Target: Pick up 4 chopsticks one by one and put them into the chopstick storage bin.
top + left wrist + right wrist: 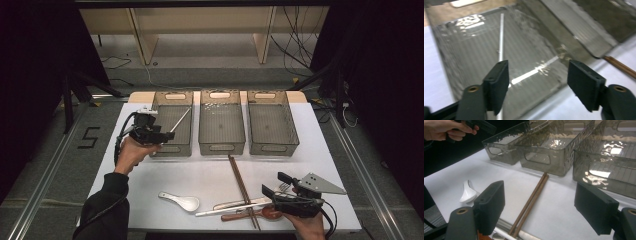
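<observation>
My left gripper (165,134) (537,75) hovers over the near left corner of the left smoky bin (171,125) (449,62). Its jaws are open with nothing between them. A thin pale chopstick (181,120) (501,37) lies slanted inside that bin. My right gripper (272,182) (540,202) rests low near the table's front right, open and empty. It points toward a pair of brown chopsticks (242,185) (531,200). A white ceramic spoon (181,201) (468,192) lies on the white table at front centre.
The middle bin (221,127) (544,157) and right bin (272,127) (604,170) stand side by side at the back. A white chopstick (225,210), a metal fork (250,202) and a wooden spoon (255,215) lie crossed beside the right gripper.
</observation>
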`<action>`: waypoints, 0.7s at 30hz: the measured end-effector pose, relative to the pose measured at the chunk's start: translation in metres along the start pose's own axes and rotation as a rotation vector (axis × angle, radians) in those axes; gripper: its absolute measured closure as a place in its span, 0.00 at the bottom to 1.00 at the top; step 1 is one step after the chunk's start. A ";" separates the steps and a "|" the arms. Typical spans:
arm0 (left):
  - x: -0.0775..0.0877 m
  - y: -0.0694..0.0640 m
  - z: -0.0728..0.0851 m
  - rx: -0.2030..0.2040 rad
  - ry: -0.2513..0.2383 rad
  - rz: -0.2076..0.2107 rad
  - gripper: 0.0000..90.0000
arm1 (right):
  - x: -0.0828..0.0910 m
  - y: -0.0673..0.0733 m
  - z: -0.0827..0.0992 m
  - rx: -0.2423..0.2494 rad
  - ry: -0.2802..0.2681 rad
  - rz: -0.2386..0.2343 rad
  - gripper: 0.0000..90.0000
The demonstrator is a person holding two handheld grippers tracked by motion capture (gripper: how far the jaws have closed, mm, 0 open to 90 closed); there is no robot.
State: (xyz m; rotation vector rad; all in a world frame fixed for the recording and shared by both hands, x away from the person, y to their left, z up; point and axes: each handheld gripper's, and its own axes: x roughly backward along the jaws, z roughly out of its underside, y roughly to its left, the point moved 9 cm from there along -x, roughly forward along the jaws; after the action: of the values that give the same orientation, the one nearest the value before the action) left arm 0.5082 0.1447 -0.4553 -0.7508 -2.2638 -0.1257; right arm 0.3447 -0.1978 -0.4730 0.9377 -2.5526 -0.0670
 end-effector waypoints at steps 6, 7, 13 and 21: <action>0.001 -0.032 0.006 -0.066 0.024 0.060 0.28 | 0.000 0.000 0.000 0.000 0.000 0.002 0.28; 0.001 -0.037 0.006 -0.075 0.022 0.062 0.28 | 0.000 0.000 0.000 0.001 -0.001 0.001 0.28; 0.000 -0.073 0.015 -0.139 0.045 0.114 0.26 | 0.001 0.000 -0.001 0.000 -0.001 0.003 0.28; -0.014 -0.115 0.034 -0.210 0.100 0.187 0.23 | 0.002 0.000 -0.001 0.004 -0.004 0.003 0.28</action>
State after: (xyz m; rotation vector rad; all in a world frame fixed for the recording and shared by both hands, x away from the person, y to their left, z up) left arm 0.4317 0.0536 -0.4747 -1.0387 -2.0954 -0.3087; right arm 0.3438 -0.1983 -0.4713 0.9363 -2.5588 -0.0625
